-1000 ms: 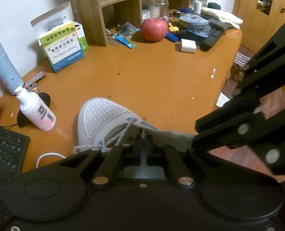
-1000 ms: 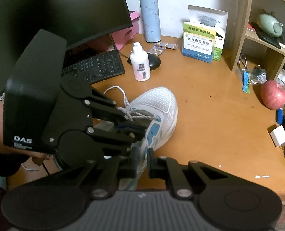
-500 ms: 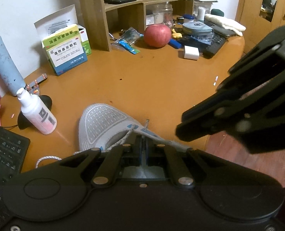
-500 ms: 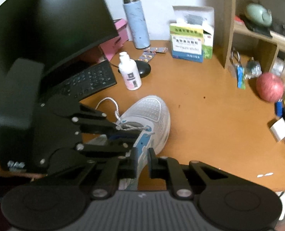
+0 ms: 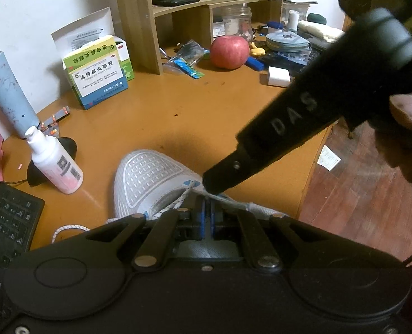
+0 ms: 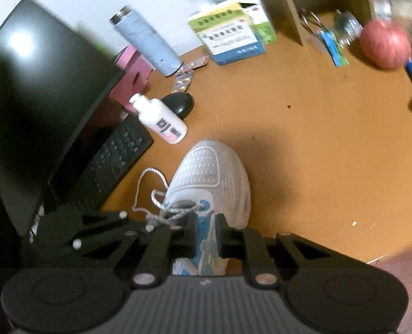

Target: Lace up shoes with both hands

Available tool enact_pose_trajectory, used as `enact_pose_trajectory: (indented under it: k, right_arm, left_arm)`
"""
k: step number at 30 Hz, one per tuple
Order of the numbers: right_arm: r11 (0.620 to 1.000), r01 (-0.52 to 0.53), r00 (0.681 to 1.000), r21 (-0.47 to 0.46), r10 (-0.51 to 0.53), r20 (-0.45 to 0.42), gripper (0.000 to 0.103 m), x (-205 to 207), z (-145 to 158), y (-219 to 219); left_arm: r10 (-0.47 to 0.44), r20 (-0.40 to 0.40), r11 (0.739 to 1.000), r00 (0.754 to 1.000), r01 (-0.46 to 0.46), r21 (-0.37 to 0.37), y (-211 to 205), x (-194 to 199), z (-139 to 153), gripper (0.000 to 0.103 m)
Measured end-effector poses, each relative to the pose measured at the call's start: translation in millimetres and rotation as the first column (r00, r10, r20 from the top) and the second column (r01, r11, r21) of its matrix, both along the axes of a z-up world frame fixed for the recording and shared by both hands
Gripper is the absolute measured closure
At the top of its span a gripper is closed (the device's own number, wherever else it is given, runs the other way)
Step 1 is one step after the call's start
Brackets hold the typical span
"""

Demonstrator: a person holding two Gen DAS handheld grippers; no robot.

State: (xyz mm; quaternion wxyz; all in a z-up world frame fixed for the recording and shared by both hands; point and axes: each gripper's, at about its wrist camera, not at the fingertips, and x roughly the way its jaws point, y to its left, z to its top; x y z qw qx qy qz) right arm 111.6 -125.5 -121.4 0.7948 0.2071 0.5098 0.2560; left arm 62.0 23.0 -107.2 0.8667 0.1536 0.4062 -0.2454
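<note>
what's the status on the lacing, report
Left tongs shut on the white speckled shoelace. Right tongs opening, nothing pinched, over the white mesh sneaker. White pump bottle close by, not blocking.

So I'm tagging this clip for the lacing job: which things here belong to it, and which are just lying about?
Belongs to the job:
- white shoe
- white lace
- left gripper, shut
- right gripper, jaws opening over the shoe

Just lying about:
- apple
- medicine box
- blue flask
- pump bottle
- keyboard
</note>
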Motion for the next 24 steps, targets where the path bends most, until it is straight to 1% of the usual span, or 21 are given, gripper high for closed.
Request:
enact_pose_trajectory:
  k: [6, 9, 10, 11, 13, 15, 17, 18, 20, 22, 24]
  right_arm:
    - [0.994, 0.068, 0.995, 0.081, -0.062, -0.079, 0.088, 9, -13, -7]
    - [0.983, 0.119, 0.986, 0.139, -0.101, -0.131, 0.088, 11, -20, -12]
    - [0.980, 0.131, 0.984, 0.152, -0.111, -0.136, 0.093, 11, -22, -14]
    - [0.977, 0.138, 0.985, 0.163, -0.117, -0.130, 0.100, 10, -22, -14]
    - [0.975, 0.142, 0.987, 0.171, -0.126, -0.105, 0.100, 7, -20, -15]
    - [0.976, 0.143, 0.989, 0.162, -0.133, -0.069, 0.101, 3, -13, -17]
    - [0.974, 0.159, 0.987, 0.162, -0.156, -0.032, 0.101, 1, -4, -26]
    - [0.971, 0.177, 0.984, 0.159, -0.177, -0.009, 0.101, 0, 1, -34]
    - [0.965, 0.214, 0.974, 0.152, -0.222, 0.040, 0.101, -3, 13, -53]
    - [0.957, 0.259, 0.957, 0.129, -0.272, 0.100, 0.101, -5, 25, -75]
    - [0.947, 0.299, 0.939, 0.115, -0.313, 0.139, 0.101, -7, 34, -95]
  left_arm:
    - [0.000, 0.002, 1.000, 1.000, 0.000, 0.001, -1, -3, -1, 0.102]
    - [0.003, 0.004, 1.000, 1.000, -0.003, 0.004, -1, -4, -1, 0.102]
    - [0.005, 0.006, 1.000, 1.000, -0.005, 0.006, -1, -5, -1, 0.102]
    - [0.007, 0.008, 1.000, 1.000, -0.007, 0.008, -2, -5, 0, 0.102]
    - [0.010, 0.014, 1.000, 1.000, -0.010, 0.013, -1, -6, 1, 0.101]
    - [0.015, 0.044, 0.999, 0.999, -0.016, 0.035, -1, -14, 6, 0.092]
    - [0.015, 0.068, 0.999, 0.998, -0.018, 0.043, 2, -22, 11, 0.089]
    - [0.014, 0.080, 0.999, 0.997, -0.018, 0.047, 3, -27, 14, 0.084]
    - [0.016, 0.096, 0.998, 0.995, -0.021, 0.053, 5, -34, 16, 0.077]
    - [0.018, 0.107, 0.998, 0.994, -0.025, 0.057, 7, -41, 18, 0.076]
    - [0.023, 0.105, 0.998, 0.994, -0.029, 0.057, 9, -45, 18, 0.076]
